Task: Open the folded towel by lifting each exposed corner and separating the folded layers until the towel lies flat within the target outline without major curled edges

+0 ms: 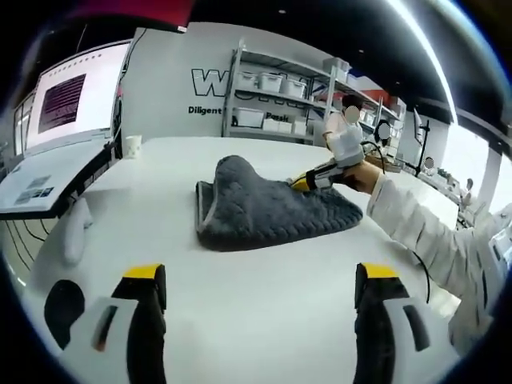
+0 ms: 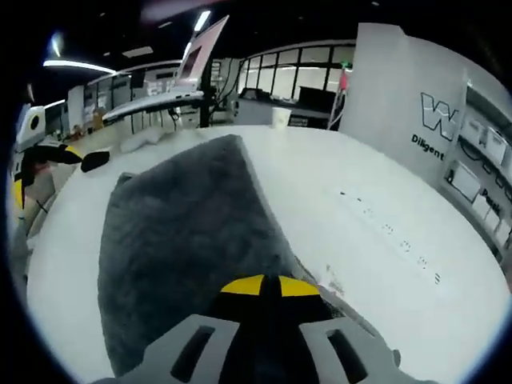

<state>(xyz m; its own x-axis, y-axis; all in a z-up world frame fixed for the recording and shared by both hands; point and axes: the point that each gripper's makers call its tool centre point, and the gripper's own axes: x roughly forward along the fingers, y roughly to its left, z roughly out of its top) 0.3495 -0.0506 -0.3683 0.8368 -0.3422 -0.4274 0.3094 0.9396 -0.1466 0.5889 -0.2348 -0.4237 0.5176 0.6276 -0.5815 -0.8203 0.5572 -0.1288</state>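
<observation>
A dark grey folded towel [image 1: 268,206] lies in the middle of the white table [image 1: 264,304], its far part raised into a hump. My left gripper [image 1: 260,280] stands open over bare table in front of the towel, apart from it. The right gripper [image 1: 308,182], held by a hand in a white sleeve, pinches the towel's right edge. In the right gripper view the towel [image 2: 184,232] spreads ahead, and my right gripper [image 2: 268,286] has its yellow tips pressed together on the towel's near edge. The left gripper [image 2: 24,172] shows at that view's left rim.
A white cup [image 1: 132,146] stands at the table's far left. A slanted screen [image 1: 68,100] and side desk sit to the left. Shelves with bins [image 1: 276,100] line the back wall. A faint row of marks [image 2: 392,232] runs across the table right of the towel.
</observation>
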